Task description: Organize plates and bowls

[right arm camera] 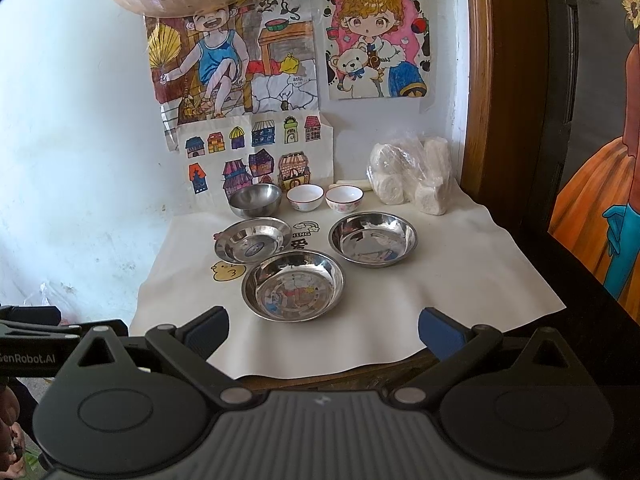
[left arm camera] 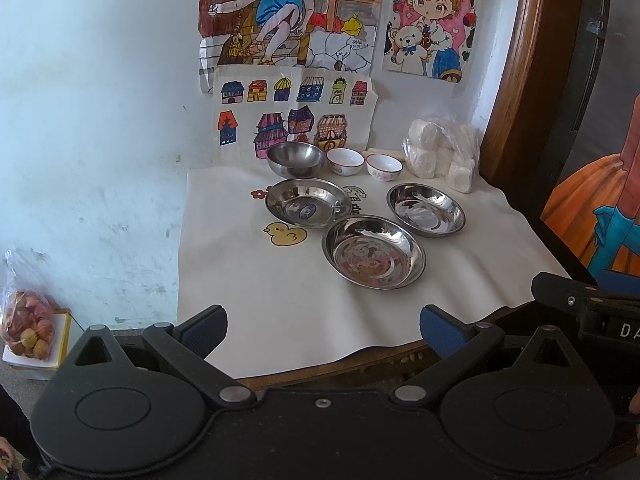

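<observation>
right wrist view: right gripper (right arm camera: pixel 323 330) is spread wide and holds nothing. the near steel plate (right arm camera: pixel 293 285) lies just beyond it, slightly left of centre, on the white cloth (right arm camera: pixel 460 280). left wrist view: left gripper (left arm camera: pixel 323 328) is equally wide and empty, with the same plate (left arm camera: pixel 374 251) farther off to the right. judgement: the right gripper is nearer. round plate, no long axis.

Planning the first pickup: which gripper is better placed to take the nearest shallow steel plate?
Probably right. In its view the nearest shallow steel plate lies just ahead of the open right gripper; from the open left gripper it sits farther, rightward.
</observation>
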Motion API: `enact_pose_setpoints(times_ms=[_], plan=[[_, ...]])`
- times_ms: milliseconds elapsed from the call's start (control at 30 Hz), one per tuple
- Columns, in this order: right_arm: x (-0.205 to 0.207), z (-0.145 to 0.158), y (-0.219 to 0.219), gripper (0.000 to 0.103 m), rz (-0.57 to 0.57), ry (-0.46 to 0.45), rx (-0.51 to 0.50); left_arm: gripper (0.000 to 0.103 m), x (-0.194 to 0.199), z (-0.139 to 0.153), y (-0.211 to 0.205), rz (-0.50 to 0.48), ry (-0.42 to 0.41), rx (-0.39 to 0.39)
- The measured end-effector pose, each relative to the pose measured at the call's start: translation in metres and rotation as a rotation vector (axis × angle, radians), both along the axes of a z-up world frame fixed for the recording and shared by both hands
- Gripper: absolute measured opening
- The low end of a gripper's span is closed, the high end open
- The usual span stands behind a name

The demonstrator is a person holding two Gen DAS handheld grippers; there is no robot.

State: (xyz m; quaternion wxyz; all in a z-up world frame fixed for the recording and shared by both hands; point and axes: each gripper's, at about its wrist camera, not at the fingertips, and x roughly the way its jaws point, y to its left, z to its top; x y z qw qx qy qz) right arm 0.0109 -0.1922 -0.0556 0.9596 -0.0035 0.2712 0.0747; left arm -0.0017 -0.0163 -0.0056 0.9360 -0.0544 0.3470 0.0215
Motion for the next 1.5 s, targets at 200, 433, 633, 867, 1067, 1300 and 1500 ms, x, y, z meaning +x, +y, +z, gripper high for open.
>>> enact_pose_setpoints(times_ms=[200,433,633,867,1067,1300,1500], plan=[[0.001,0.0,0.001,0.103,0.0,0.002,-0.001,0.102,0.0,0.0,0.0,0.0,0.001,-0.001],[0.001,0.0,0.001,0.103,0.0,0.003,-0.001,0.102,0.001,0.0,0.0,0.0,0.002,-0.001],[0.004,-0.002,0.002,0.103,-0.001,0.006,-0.001,0.102,0.001,0.0,0.001,-0.001,0.003,-0.002],[0.01,-0.005,0.004,0.103,0.0,0.016,-0.004,0.102,-0.002,-0.012,0.004,-0.002,0.021,-0.013],[0.021,-0.007,0.004,0.103,-0.001,0.035,-0.003,0.102,0.008,-0.018,0.008,0.001,0.061,-0.017],[0.051,-0.015,-0.002,0.103,0.014,0.07,0.002,0.102,0.038,-0.023,0.006,0.009,0.116,-0.024],[0.089,-0.027,-0.015,0.103,0.05,0.126,0.007,0.102,0.071,-0.033,-0.003,0.05,0.177,-0.02]])
